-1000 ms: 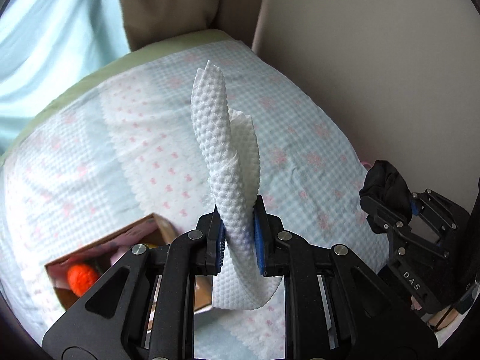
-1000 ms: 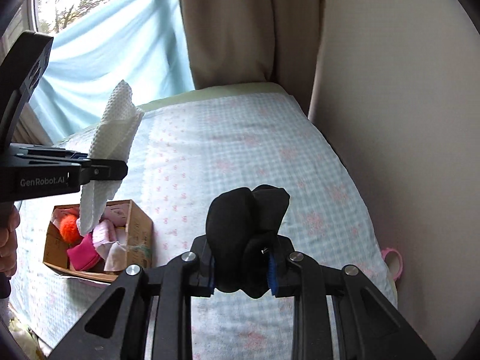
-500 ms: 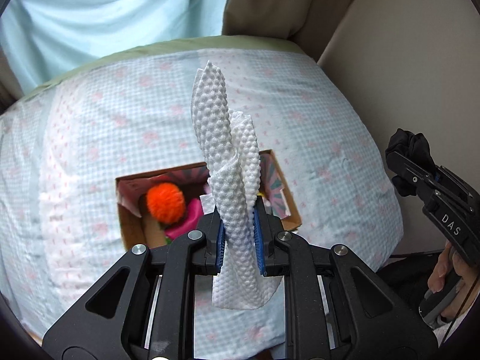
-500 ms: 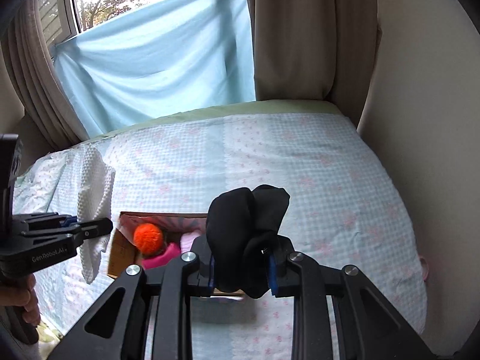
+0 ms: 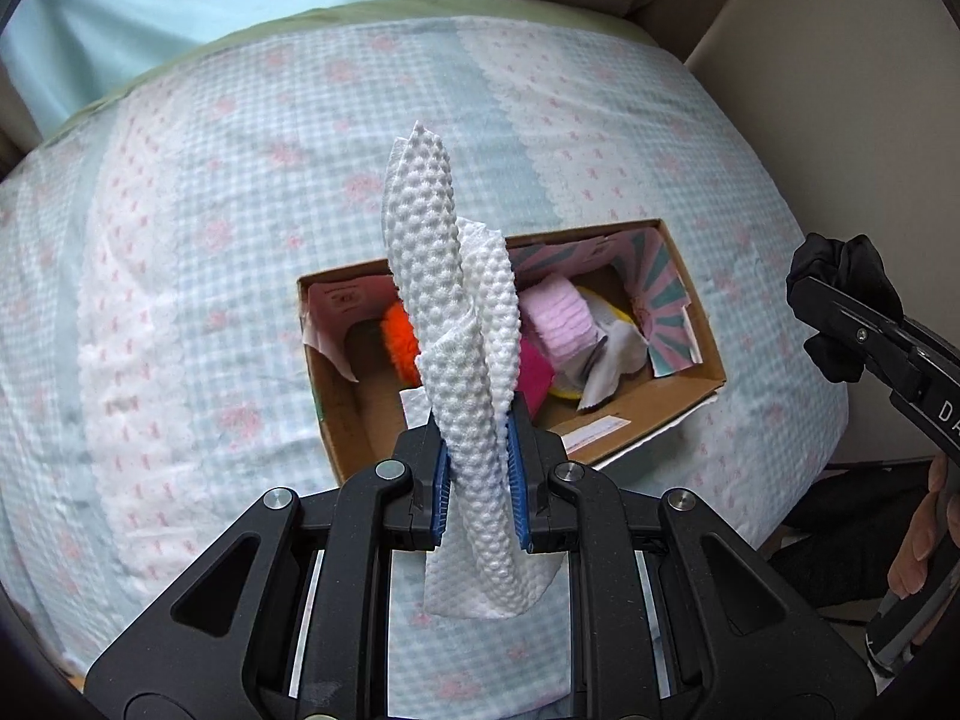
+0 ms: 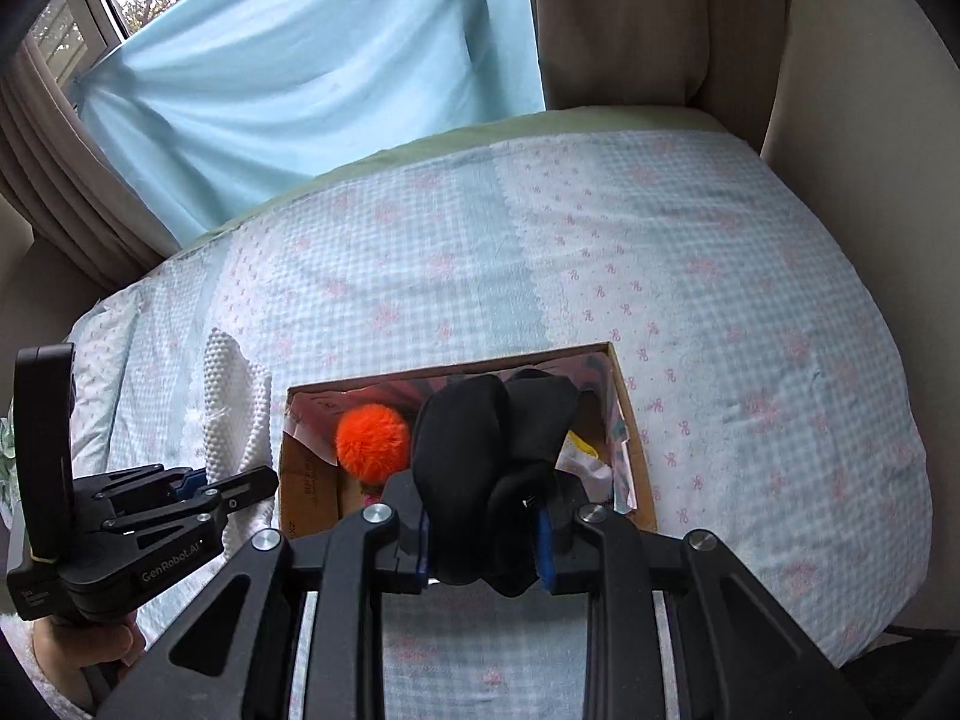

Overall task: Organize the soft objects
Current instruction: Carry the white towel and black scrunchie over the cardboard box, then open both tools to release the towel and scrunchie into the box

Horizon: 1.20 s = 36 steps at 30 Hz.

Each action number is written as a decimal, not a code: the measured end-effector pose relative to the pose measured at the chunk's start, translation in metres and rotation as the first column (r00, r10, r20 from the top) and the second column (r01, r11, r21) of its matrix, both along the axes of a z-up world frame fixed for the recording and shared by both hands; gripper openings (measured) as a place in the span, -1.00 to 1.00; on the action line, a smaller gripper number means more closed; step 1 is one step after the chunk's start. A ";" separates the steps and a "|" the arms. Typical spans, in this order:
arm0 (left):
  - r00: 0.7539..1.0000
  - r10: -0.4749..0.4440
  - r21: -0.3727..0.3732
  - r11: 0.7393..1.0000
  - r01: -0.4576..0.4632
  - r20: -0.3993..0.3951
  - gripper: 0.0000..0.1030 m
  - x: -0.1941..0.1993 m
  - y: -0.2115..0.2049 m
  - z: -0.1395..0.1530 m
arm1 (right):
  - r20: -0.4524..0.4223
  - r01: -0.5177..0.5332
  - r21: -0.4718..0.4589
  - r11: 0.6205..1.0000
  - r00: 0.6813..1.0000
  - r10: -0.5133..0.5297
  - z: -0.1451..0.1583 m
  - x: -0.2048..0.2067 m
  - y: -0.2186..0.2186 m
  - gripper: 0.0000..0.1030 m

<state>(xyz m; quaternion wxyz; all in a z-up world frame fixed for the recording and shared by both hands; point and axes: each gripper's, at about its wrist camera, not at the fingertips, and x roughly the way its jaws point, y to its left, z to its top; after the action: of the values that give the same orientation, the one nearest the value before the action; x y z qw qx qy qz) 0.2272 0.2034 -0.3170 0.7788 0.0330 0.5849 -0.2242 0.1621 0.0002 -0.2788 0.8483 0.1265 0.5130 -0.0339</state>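
Both hands have swung over the cardboard box (image 5: 690, 396). Left gripper (image 5: 477, 468) jaws pinch the white cloth (image 5: 447, 312), upright above the box; right gripper (image 6: 483, 546) jaws pinch the black cloth (image 6: 480, 456).

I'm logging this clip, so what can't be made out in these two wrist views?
- Cardboard box floor, left wrist view: hidden behind white dimpled cloth.
- Pink and yellow items, right wrist view: mostly behind black fabric bundle.
- Person's hand: cut by the frame edge.

- "GenRobot.AI" stands in white letters on the black side of the left gripper (image 6: 237, 489).
- "DA", cut off by the frame edge, stands on the right gripper (image 5: 840, 312).
- Print on the cardboard box (image 5: 636, 414) is too small to read.
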 end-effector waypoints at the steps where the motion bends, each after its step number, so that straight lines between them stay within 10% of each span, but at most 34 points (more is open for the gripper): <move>1: 1.000 0.004 0.003 1.000 -0.004 -0.008 -0.73 0.003 0.001 -0.007 | -0.015 -0.004 0.000 1.000 1.000 0.004 -0.006 0.004 0.002 -0.55; 14: 0.992 0.052 0.055 0.997 -0.046 -0.111 -0.73 0.042 0.000 -0.081 | -0.204 -0.016 -0.028 0.999 0.979 0.010 -0.085 0.048 -0.014 -0.55; 23: 0.989 -0.128 0.111 0.985 0.135 -0.073 -0.70 0.029 -0.042 -0.086 | -0.257 -0.016 -0.005 1.000 0.966 0.014 -0.108 0.065 -0.025 -0.55; 25: 0.984 -0.159 0.109 0.980 0.167 -0.079 -0.12 0.028 -0.048 -0.088 | -0.268 -0.009 0.025 1.000 0.963 0.016 -0.112 0.067 -0.026 -0.36; 26: 0.982 -0.170 0.118 0.977 0.179 -0.085 0.88 0.026 -0.051 -0.089 | -0.270 -0.004 0.047 0.999 0.963 0.016 -0.113 0.067 -0.028 -0.22; 30: 0.979 -0.203 0.120 0.971 0.206 -0.036 1.00 0.016 -0.053 -0.083 | -0.248 0.026 0.045 0.999 0.969 -0.014 -0.109 0.064 -0.032 0.75; 36: 0.984 -0.175 0.111 0.978 0.178 -0.036 1.00 0.009 -0.043 -0.084 | -0.242 0.010 0.017 1.000 0.970 -0.005 -0.102 0.050 -0.031 0.83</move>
<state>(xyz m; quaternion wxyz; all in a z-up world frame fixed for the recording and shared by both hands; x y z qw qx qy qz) 0.2364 0.1603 -0.4008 0.7451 0.1265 0.6014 -0.2591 0.2126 -0.0305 -0.3805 0.7780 0.1310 0.6126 -0.0476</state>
